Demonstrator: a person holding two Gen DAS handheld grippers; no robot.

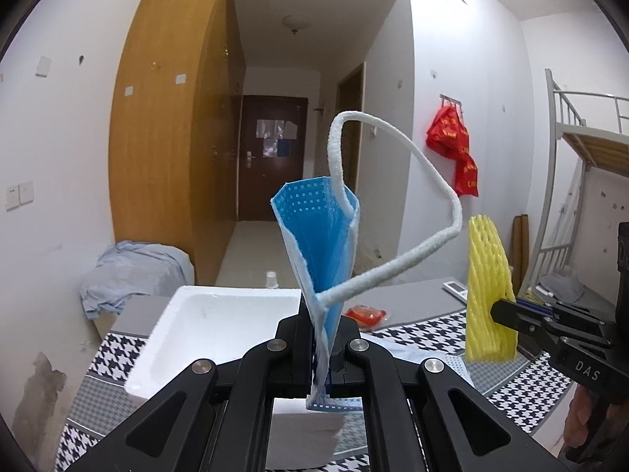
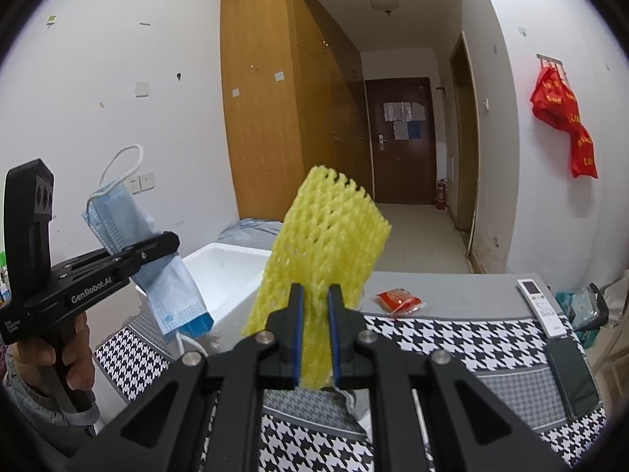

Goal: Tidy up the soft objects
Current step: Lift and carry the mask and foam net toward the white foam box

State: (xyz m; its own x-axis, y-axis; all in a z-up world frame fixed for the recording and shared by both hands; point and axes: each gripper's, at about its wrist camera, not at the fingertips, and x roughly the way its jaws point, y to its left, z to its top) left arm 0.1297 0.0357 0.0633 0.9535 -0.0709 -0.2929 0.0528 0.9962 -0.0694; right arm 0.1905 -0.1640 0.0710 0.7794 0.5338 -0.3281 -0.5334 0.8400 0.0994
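Observation:
My left gripper point(image 1: 320, 314) is shut on a blue face mask point(image 1: 322, 236), held upright in the air with its white ear loop point(image 1: 393, 181) sticking up. It also shows in the right wrist view point(image 2: 157, 247) with the mask point(image 2: 129, 220) hanging through it. My right gripper point(image 2: 315, 295) is shut on a yellow foam net sleeve point(image 2: 326, 236), held upright above the table. In the left wrist view the sleeve point(image 1: 487, 291) stands at the right, pinched by the right gripper point(image 1: 499, 310). A white foam box point(image 1: 220, 322) sits just beyond the left gripper.
The table has a houndstooth cloth point(image 2: 452, 334). On it lie a red packet point(image 2: 399, 301), a white remote point(image 2: 540, 306) and a dark phone point(image 2: 572, 377). Another mask lies on the cloth point(image 1: 428, 358). A wooden wardrobe point(image 2: 275, 118) and bunk bed point(image 1: 589, 137) stand behind.

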